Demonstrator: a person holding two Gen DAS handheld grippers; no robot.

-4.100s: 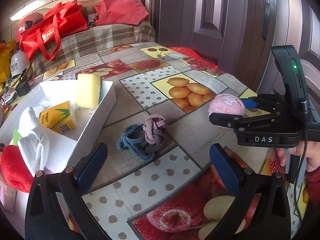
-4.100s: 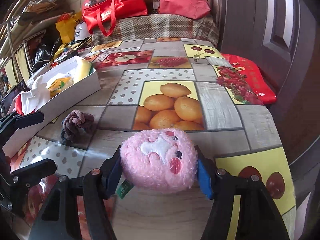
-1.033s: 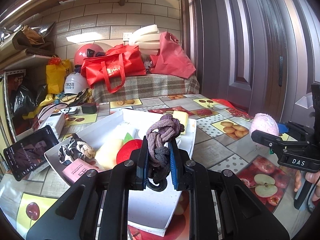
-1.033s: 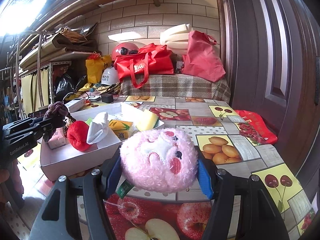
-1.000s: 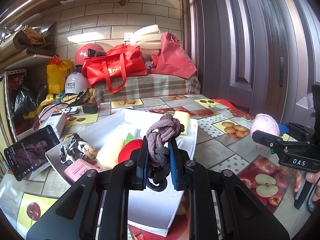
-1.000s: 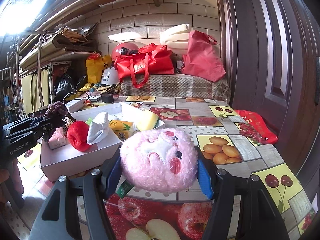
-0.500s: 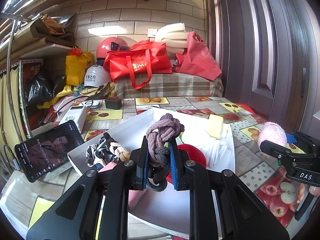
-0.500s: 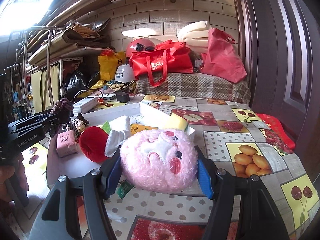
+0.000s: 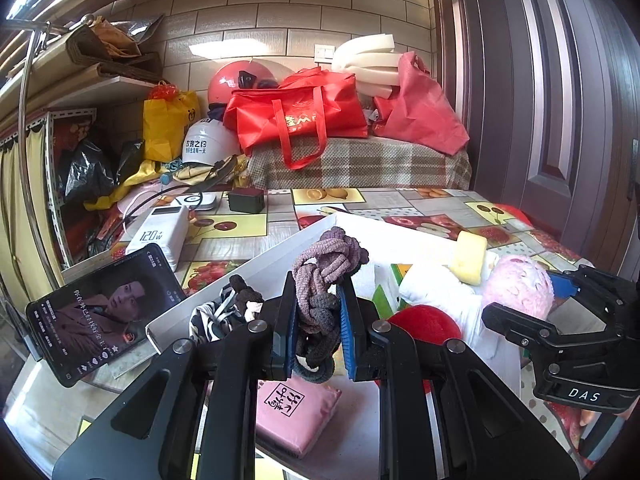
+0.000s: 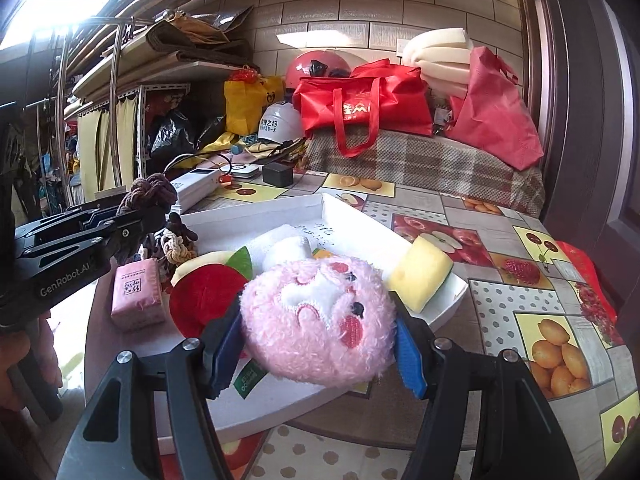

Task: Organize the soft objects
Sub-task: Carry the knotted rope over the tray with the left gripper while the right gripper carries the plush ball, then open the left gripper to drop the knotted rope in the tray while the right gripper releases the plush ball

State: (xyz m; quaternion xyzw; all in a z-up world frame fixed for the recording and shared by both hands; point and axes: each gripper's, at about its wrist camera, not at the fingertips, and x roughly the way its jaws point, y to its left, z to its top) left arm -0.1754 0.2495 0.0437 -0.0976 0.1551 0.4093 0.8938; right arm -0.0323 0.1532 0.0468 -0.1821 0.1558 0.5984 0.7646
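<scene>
Left claw (image 9: 316, 328) pinches the knotted purple hair tie (image 9: 320, 280) above the white tray (image 9: 224, 292), while the right claw (image 10: 320, 340) clamps the pink plush ball (image 10: 320, 320) over the tray's near side. Both seem mid-delivery. Next, each should lower into bare tray space and release.

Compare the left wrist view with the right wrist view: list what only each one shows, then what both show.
Only the left wrist view shows the phone propped beside the box, its screen playing a video.

Only the right wrist view shows the pink plush toy's embroidered face and the lemon print on the tablecloth.

Both show the white box, the pink packet, the yellow sponge, the left gripper clamping the knotted hair ties, and the right gripper clamping the plush.
</scene>
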